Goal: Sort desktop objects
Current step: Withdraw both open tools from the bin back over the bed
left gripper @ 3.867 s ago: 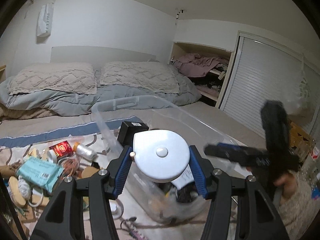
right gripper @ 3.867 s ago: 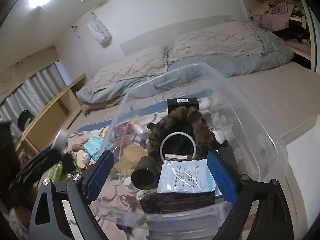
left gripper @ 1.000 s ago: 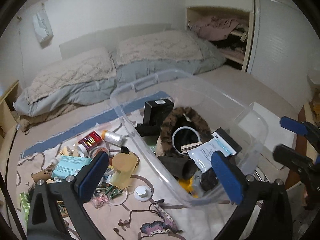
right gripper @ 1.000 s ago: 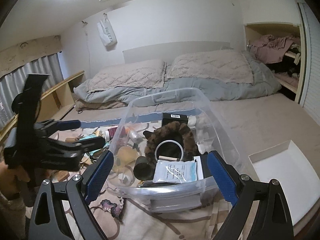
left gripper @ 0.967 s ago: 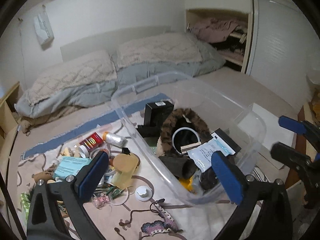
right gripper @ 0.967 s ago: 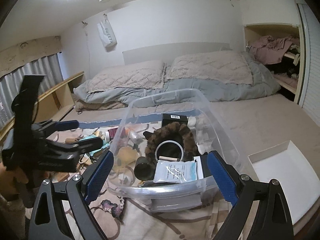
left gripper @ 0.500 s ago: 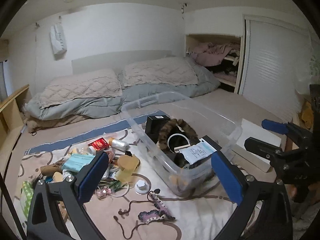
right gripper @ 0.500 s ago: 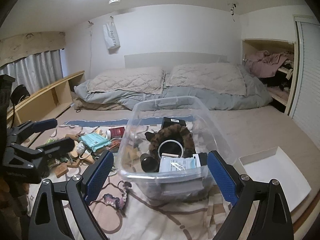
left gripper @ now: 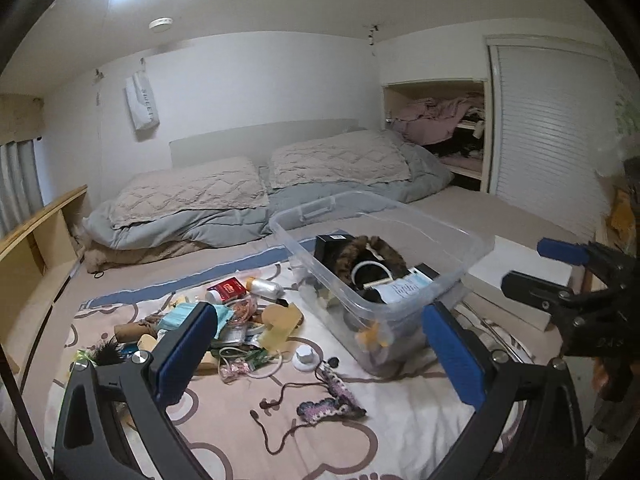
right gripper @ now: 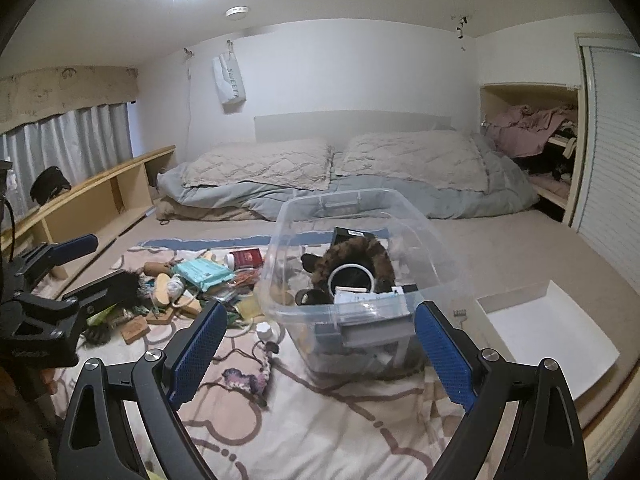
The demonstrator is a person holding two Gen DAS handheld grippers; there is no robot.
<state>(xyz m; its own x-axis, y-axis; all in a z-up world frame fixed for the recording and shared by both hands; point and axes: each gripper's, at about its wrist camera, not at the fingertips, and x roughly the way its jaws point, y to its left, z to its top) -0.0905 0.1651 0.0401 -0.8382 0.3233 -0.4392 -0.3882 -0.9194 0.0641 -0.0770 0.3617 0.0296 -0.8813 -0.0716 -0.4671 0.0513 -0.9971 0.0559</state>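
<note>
left tool (left gripper: 316, 354): jaws wide apart, nothing between the blue pads; it hangs over the patterned blanket (left gripper: 328, 432), pointing toward the clutter and the bin.
right tool (right gripper: 318, 354): jaws also spread wide and empty; in the left wrist view it shows at the right edge, held in a hand (left gripper: 604, 364), and there too its blue-tipped fingers stand apart.
blanket foreground: a small purple crocheted piece (left gripper: 332, 400) with a dark cord trailing from it lies nearest the tools.
white cap (left gripper: 306, 357): a small round knob on the blanket, just left of the bin's near corner.
loose pile (right gripper: 188, 284): still on the blanket left of the bin — a teal packet (right gripper: 204, 274), a red box (right gripper: 246, 258), a silver wrapped roll (left gripper: 266, 286), wooden pieces, a yellowish plastic piece (left gripper: 280, 322), a dark feathery thing, thin cables.
clear bin (right gripper: 316, 314): upright on the blanket, partly filled — a brown furry item (right gripper: 352, 258) around a white ring, a black box (right gripper: 352, 236) behind it, a white printed packet (left gripper: 400, 290) toward the front, dark items beneath.
white lid or tray (right gripper: 548, 328): lies flat to the right of the bin, near the bed's edge.
beyond: two quilted pillows (right gripper: 336, 164) on a grey duvet against the headboard; a wooden shelf along the left wall; an open closet with pink clothes at the right.
</note>
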